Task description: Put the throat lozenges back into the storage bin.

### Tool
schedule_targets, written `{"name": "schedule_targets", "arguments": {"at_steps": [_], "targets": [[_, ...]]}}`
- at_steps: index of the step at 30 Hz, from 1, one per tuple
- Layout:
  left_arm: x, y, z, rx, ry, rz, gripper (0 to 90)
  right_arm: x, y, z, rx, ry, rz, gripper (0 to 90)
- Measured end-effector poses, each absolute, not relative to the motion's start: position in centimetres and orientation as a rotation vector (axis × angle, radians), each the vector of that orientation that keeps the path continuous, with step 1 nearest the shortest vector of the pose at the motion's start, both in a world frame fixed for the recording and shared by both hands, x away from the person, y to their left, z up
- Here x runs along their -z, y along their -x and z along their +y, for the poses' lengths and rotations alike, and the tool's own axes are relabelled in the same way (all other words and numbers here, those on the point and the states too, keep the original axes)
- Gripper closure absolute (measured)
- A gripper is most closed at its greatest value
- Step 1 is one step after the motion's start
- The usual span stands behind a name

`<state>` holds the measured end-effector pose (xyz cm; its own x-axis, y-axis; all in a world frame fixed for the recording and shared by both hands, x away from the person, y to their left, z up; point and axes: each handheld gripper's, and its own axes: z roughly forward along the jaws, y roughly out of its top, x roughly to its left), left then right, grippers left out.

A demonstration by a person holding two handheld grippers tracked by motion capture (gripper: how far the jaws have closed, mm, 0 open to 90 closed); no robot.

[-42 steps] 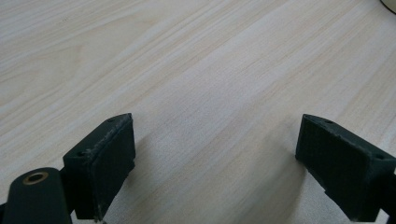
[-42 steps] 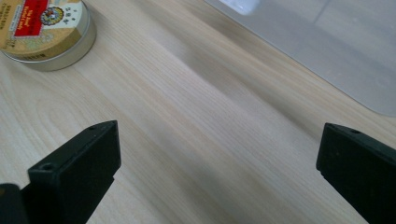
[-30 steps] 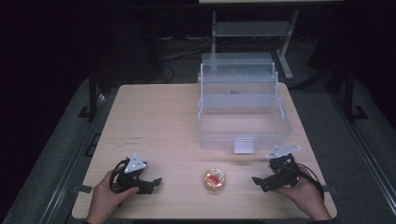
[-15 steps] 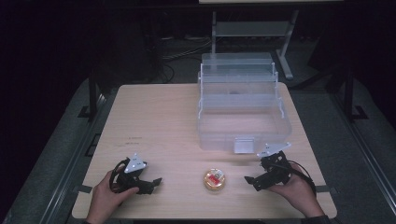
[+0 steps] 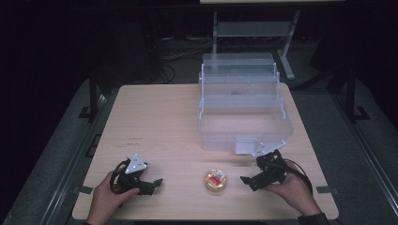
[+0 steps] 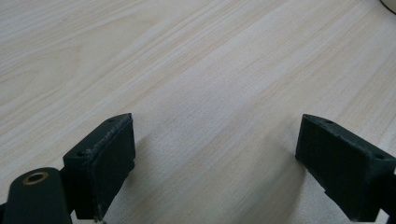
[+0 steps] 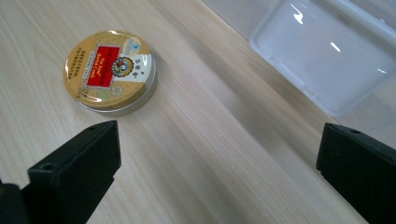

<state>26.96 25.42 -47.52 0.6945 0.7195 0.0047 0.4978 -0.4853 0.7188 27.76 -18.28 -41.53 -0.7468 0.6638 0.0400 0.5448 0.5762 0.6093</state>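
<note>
A small round tin (image 5: 215, 180) with a gold lid and a red label lies near the table's front edge; in the right gripper view the tin (image 7: 110, 70) sits up and to the left of the jaws. My right gripper (image 5: 248, 182) is a short way to the tin's right, pointing at it, open (image 7: 219, 163) and holding nothing. My left gripper (image 5: 154, 185) rests at the front left, also open (image 6: 215, 158) over bare wood, well apart from the tin.
A clear plastic tiered box (image 5: 244, 108) stands open at the back right of the wooden table (image 5: 159, 122), its front latch (image 7: 327, 56) close behind my right gripper. Dark floor and metal frames surround the table.
My right gripper has moved left and turned toward the tin, closing most of the gap. The left gripper and the tin have stayed where they were.
</note>
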Motion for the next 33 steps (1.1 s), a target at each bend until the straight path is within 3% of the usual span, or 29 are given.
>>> {"name": "schedule_targets", "arguments": {"at_steps": [33], "targets": [[47.5,-27.0,25.4,-0.398,-2.183,0.929,11.2,40.7,-28.6,-13.8,-0.904,-0.879,2.721,0.0]]}}
